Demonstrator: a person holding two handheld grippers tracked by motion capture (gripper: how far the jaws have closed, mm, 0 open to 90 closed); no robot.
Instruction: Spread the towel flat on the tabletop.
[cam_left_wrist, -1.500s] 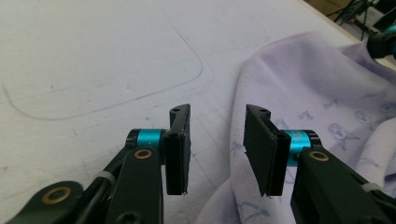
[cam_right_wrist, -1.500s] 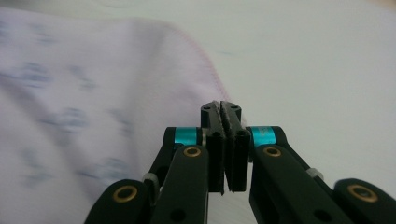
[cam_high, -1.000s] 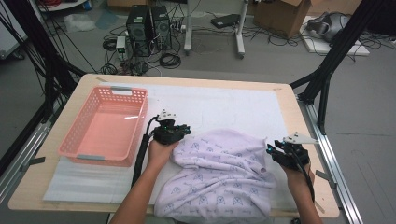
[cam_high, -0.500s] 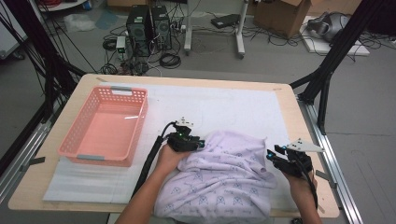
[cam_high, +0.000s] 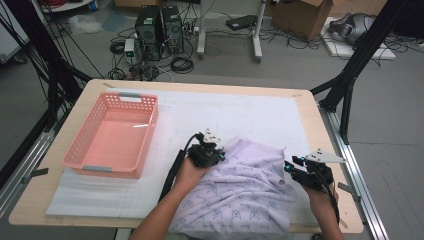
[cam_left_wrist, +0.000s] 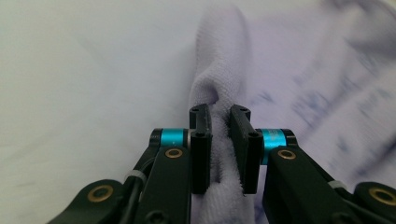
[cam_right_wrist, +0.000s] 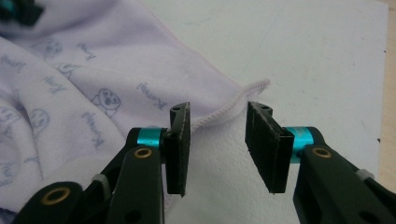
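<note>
The lilac towel (cam_high: 245, 192) lies bunched on the worktop (cam_high: 65, 210) at 6 o'clock. The left tongs (cam_left_wrist: 219, 123) have shifted toward 3 o'clock onto the towel's far-left edge; their jaws have just been closing and now pinch a fold. The right tongs (cam_right_wrist: 217, 116) stand open over the towel's right corner, gripping nothing. One edge is secured; the right corner remains to be grasped. The pink basket (cam_high: 112, 137) waits at 9 o'clock.

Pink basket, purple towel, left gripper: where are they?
pink basket (cam_high: 85, 165), high view, near rim.
purple towel (cam_high: 245, 195), high view, middle of the cloth.
left gripper (cam_left_wrist: 219, 135), left gripper view, between its fingertips, pinching a towel fold.
</note>
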